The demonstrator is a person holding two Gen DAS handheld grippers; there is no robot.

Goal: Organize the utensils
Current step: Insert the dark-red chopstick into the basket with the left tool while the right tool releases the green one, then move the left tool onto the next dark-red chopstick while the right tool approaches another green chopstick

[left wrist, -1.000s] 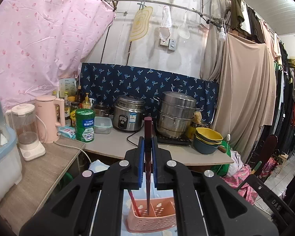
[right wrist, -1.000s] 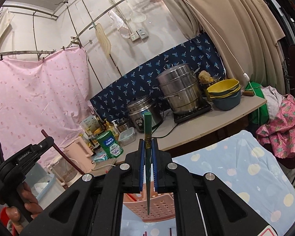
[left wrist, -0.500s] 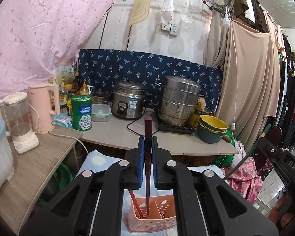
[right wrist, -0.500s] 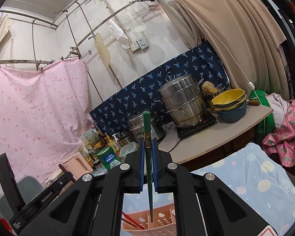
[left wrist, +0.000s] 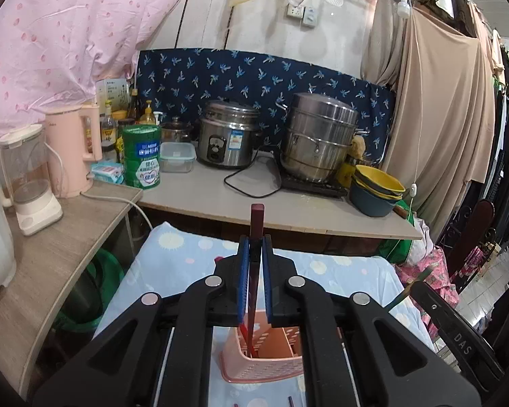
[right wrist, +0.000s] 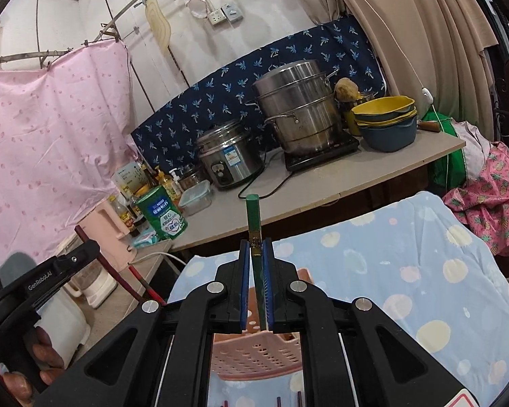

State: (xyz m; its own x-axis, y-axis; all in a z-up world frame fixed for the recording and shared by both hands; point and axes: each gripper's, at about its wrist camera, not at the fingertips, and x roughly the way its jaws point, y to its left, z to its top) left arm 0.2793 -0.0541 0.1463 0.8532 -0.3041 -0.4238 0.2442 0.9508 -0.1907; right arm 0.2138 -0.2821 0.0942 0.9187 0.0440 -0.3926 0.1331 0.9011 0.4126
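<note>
The left claw (left wrist: pixel 254 285) grips a dark red chopstick (left wrist: pixel 256 234), tip inside the pink perforated plastic basket (left wrist: pixel 264 368) at six o'clock. The right claw (right wrist: pixel 256 288) is loosening around a green chopstick (right wrist: pixel 254 217) above it. Release remains; more sticks lie on the dotted blue cloth (right wrist: pixel 407 257).

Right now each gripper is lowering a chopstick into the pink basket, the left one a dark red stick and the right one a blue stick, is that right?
Not quite: the right gripper has a green chopstick between its opening jaws, not a blue one, as the right wrist view shows. The left gripper does hold a dark red chopstick over the pink basket.
</note>
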